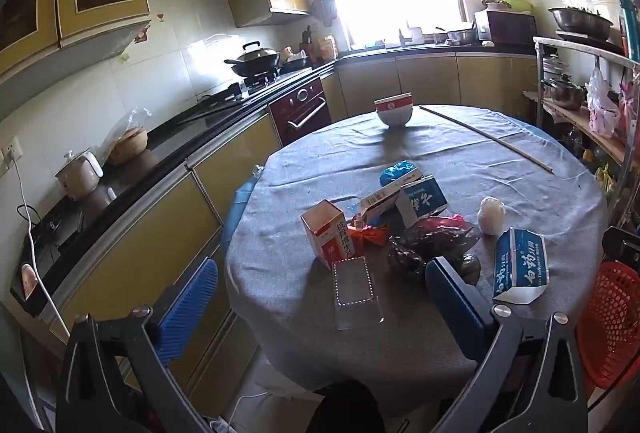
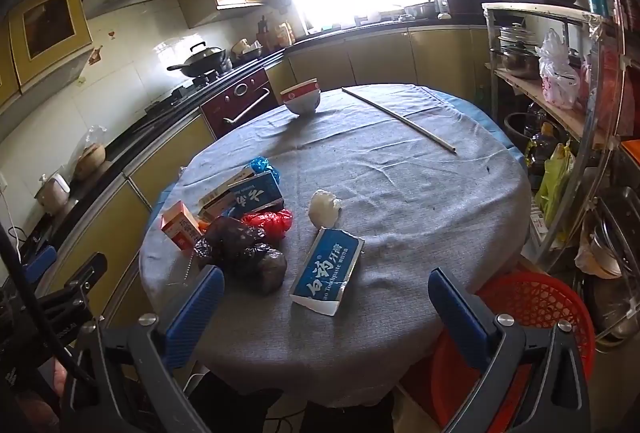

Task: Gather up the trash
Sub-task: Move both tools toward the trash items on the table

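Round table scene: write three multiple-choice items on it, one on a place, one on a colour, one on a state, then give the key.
1. Where is the red mesh basket?
A. on the table
B. beside the table's near right edge, lower than the tabletop
C. on the counter

2. What colour is the flattened toothpaste box nearest the right gripper?
A. blue and white
B. green
C. yellow

3. How does the left gripper stand?
A. shut on the clear plastic tray
B. shut on a bag
C. open, holding nothing

Key: 1 B, the basket shows below the grey tablecloth edge. 2 A, white characters sit on a blue panel. 3 C, its blue fingers stand wide apart, with the clear plastic tray lying on the table between them.
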Motion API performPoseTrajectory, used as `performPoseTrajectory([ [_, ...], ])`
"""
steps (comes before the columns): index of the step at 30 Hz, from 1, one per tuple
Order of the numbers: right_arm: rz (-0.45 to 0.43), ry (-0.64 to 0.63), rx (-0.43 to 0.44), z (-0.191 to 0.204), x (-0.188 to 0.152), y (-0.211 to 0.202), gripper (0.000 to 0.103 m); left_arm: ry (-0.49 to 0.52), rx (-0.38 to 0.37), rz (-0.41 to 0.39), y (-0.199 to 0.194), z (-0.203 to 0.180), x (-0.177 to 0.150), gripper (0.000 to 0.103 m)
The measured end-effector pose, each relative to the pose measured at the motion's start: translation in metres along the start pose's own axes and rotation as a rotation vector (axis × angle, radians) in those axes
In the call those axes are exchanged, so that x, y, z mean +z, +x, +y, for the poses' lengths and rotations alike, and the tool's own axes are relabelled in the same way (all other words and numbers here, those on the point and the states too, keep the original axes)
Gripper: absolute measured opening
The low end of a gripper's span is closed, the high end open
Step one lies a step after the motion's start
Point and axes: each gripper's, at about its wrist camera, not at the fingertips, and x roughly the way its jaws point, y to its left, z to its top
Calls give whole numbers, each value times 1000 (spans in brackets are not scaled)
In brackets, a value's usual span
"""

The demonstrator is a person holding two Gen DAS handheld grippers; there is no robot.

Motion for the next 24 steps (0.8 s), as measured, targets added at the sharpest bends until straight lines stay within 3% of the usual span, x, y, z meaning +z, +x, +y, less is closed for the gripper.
performPoseTrajectory([
  [24, 64, -20, -29, 17, 3, 20, 103, -36, -10, 41, 23, 15, -7, 103],
])
